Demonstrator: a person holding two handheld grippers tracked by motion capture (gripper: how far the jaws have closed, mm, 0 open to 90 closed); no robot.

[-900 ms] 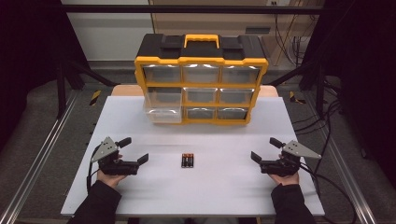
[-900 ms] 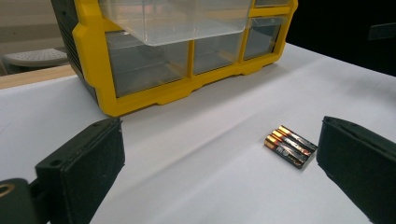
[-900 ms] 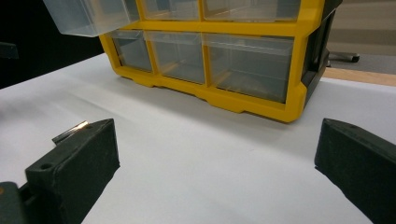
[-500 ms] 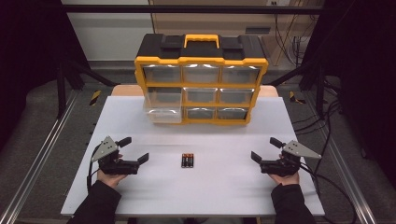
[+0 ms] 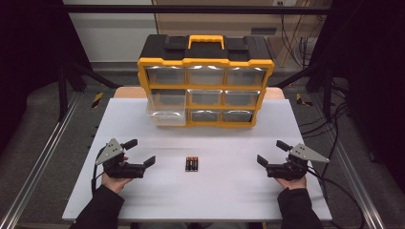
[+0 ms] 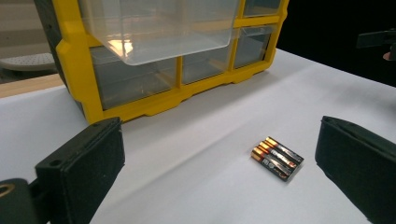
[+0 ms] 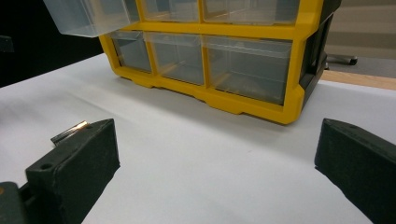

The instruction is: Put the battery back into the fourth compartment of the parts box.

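Note:
A small row of batteries (image 5: 191,163) lies flat at the middle of the white table (image 5: 205,200); the left gripper view has the batteries (image 6: 277,158) ahead, nearer its right jaw. My left gripper (image 5: 139,152) rests at the table's left, jaws wide open and empty, pointing toward the batteries. At the right my right gripper (image 5: 273,153) is likewise open and empty. Behind stands a yellow and black drawer organiser (image 5: 205,81) with clear drawers. Its middle-left drawer (image 5: 165,101) is pulled out, and this drawer (image 6: 159,28) hangs out over the table.
The organiser takes up the back of the table. A wooden board (image 5: 125,92) shows behind the table top. Metal frame rails (image 5: 43,157) run along both sides. In the right gripper view the organiser's lower drawers (image 7: 205,60) stand shut.

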